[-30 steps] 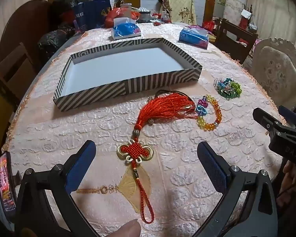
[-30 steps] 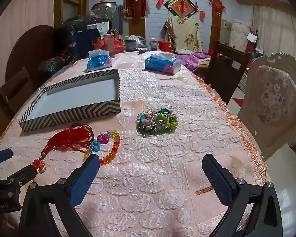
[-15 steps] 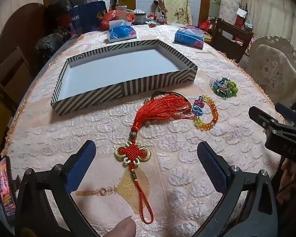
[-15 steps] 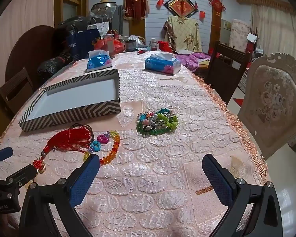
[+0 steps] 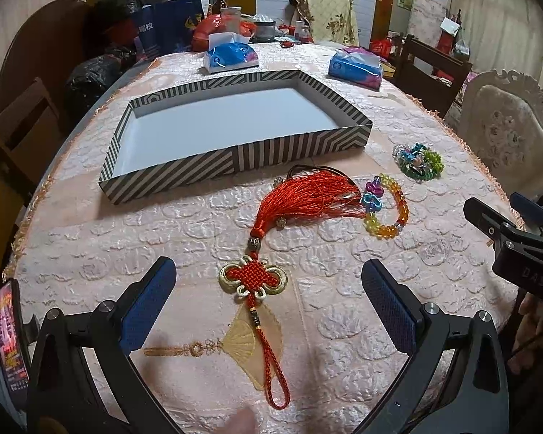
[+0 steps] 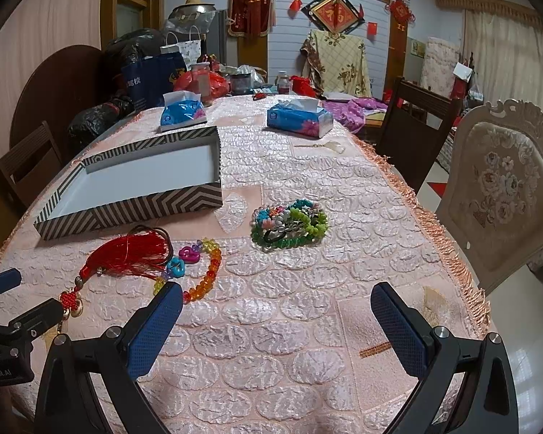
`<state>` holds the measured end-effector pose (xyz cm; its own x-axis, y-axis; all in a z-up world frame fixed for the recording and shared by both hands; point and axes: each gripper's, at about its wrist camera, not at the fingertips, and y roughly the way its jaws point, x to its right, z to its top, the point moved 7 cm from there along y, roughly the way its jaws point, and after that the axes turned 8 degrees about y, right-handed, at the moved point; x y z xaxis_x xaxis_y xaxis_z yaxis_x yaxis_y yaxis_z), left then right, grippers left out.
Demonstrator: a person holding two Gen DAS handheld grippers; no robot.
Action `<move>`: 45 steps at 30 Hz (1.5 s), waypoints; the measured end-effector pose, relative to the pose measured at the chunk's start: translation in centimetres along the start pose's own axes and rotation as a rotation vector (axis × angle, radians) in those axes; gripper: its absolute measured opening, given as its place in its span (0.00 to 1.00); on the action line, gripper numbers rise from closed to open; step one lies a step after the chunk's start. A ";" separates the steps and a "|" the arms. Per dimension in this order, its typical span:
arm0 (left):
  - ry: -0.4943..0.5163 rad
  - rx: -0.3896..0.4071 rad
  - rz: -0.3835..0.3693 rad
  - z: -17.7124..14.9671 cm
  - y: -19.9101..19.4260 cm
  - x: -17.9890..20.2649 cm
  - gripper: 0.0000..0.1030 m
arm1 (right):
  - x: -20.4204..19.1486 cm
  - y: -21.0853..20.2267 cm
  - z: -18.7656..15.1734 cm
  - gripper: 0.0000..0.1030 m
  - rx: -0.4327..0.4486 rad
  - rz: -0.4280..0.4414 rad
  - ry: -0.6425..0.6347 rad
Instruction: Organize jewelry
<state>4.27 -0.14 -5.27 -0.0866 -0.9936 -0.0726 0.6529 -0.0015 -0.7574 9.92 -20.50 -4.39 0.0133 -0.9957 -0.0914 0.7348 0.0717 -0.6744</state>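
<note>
A red Chinese-knot tassel [image 5: 293, 217] lies on the pink tablecloth, its knot between and just beyond my open left gripper [image 5: 268, 300]. An orange-yellow bead bracelet [image 5: 387, 206] with blue and purple charms touches the tassel's fringe. A pile of green bead bracelets [image 5: 418, 161] lies farther right. An empty striped tray [image 5: 235, 155] with a white floor sits behind them. My right gripper [image 6: 277, 322] is open and empty; the bead bracelet [image 6: 202, 271] is ahead to its left, the green pile [image 6: 289, 224] ahead, the tassel [image 6: 126, 253] and tray [image 6: 134, 206] at left.
Two blue tissue packs [image 5: 231, 56] [image 6: 298, 119] stand behind the tray. Bags and clutter fill the table's far end. Chairs [image 6: 496, 195] stand along the right side by the fringed table edge. A phone [image 5: 9, 340] shows at the left gripper's side.
The left gripper has risen and pulled back slightly, so the tassel and tray sit a little higher in its view. The right gripper has not moved.
</note>
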 end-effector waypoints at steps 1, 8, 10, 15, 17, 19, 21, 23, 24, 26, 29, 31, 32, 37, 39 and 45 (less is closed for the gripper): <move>0.000 0.000 -0.004 0.0 0.0 0.0 1.00 | 0.0 0.0 0.0 1.00 0.000 0.002 -0.001; -0.012 -0.008 -0.033 -0.2 0.2 -0.1 1.00 | 0.1 -0.1 0.1 1.00 0.002 -0.002 -0.003; -0.008 -0.003 -0.034 -0.2 0.1 0.0 1.00 | 0.1 -0.1 0.1 1.00 0.003 -0.001 -0.003; -0.016 0.011 -0.040 -0.1 -0.1 0.0 1.00 | 0.0 -0.1 0.1 1.00 0.003 -0.003 -0.004; -0.025 0.013 -0.051 -0.1 -0.1 0.0 1.00 | 0.0 -0.1 0.1 1.00 0.002 -0.003 -0.004; -0.025 0.014 -0.062 -0.1 -0.2 0.1 1.00 | 0.0 -0.1 0.1 1.00 0.000 -0.003 -0.004; -0.019 0.023 -0.037 -0.1 -0.3 0.1 1.00 | 0.0 -0.1 0.1 1.00 0.002 -0.005 -0.006; -0.004 0.033 -0.011 0.0 -0.4 0.1 1.00 | 0.0 -0.1 0.1 1.00 0.002 -0.004 -0.005; 0.007 0.036 0.006 0.0 -0.4 0.1 1.00 | 0.0 -0.1 0.1 1.00 0.002 -0.005 -0.003; 0.023 0.038 0.024 0.0 -0.3 0.2 1.00 | 0.0 -0.1 0.1 1.00 0.002 -0.006 -0.001; 0.011 0.041 0.004 0.0 -0.3 0.2 1.00 | 0.0 0.0 0.1 1.00 0.003 -0.006 -0.002; 0.012 0.038 0.009 0.0 -0.2 0.1 1.00 | 0.0 0.0 0.2 1.00 0.002 -0.006 -0.002; 0.015 0.037 0.010 -0.1 -0.3 0.1 1.00 | 0.0 0.0 0.2 1.00 0.001 -0.006 -0.002; 0.006 0.020 -0.014 -0.2 -0.3 0.0 1.00 | 0.0 0.0 0.1 1.00 0.002 -0.007 -0.002; 0.006 0.026 -0.018 -0.1 -0.5 0.1 1.00 | 0.0 0.0 0.1 1.00 0.002 -0.006 -0.002; 0.005 0.032 -0.012 0.1 -0.6 0.0 1.00 | 0.0 0.0 0.1 1.00 0.002 -0.007 -0.002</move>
<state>3.98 -0.14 -4.78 -0.0982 -0.9929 -0.0666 0.6753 -0.0173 -0.7373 9.99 -20.54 -4.30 0.0096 -0.9963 -0.0855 0.7359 0.0649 -0.6739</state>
